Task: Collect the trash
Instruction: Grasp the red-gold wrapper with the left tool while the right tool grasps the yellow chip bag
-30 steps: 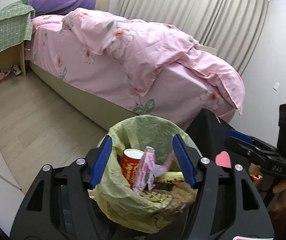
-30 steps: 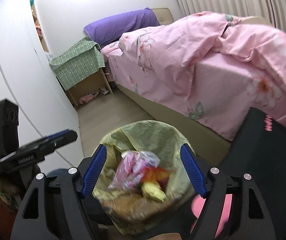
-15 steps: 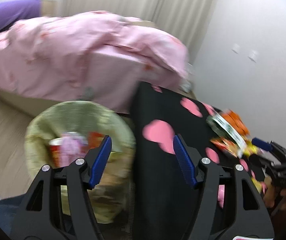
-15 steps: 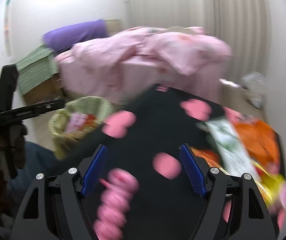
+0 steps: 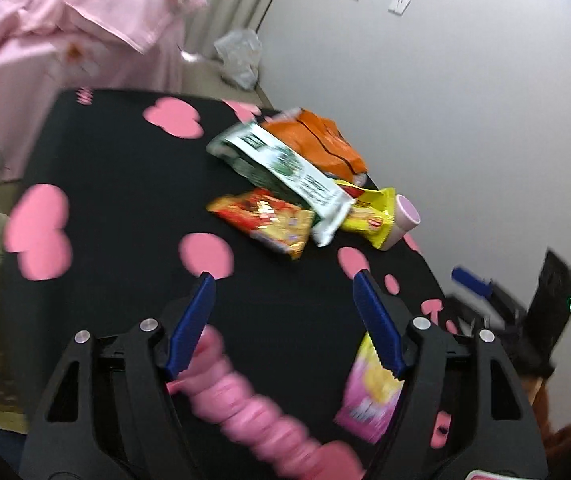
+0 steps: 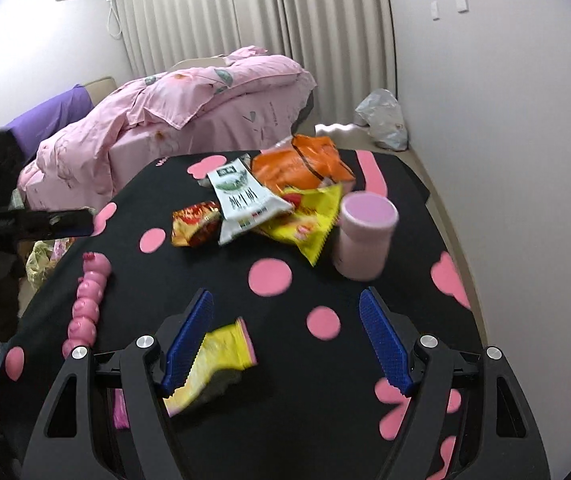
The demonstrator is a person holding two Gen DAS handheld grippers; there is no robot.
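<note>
Lined bin [image 6: 41, 258] at the worktop's [image 6: 365, 292] left edge, partly hidden, already holding wrappers.

Pink bead-like toy [image 6: 85, 304] along the left side; probably not trash.

Left claw [image 5: 283, 308]: jaws wide apart, nothing between them, hovering over bare black cloth.

Pink-yellow snack bag [image 6: 213, 364] lies nearest, under the right claw's left finger. Looks empty and crumpled: light, crackly, slippery film. Best pinched across a folded ridge, not the flat face.

Red-yellow packet [image 6: 195, 228], white-green pouch [image 6: 241, 200], orange bag [image 6: 301, 164] and yellow wrapper [image 6: 309, 226] overlap in a heap mid-worktop. All thin and limp; lifting one may drag its neighbours. Take a free corner or the crimped seam.

Right claw [image 6: 285, 332]: also fully spread, holding nothing.

Pink cup [image 6: 365, 240] stands just right of the heap, touching the yellow wrapper. Rigid, light, likely tippy; grip across the wall below the rim.
</note>
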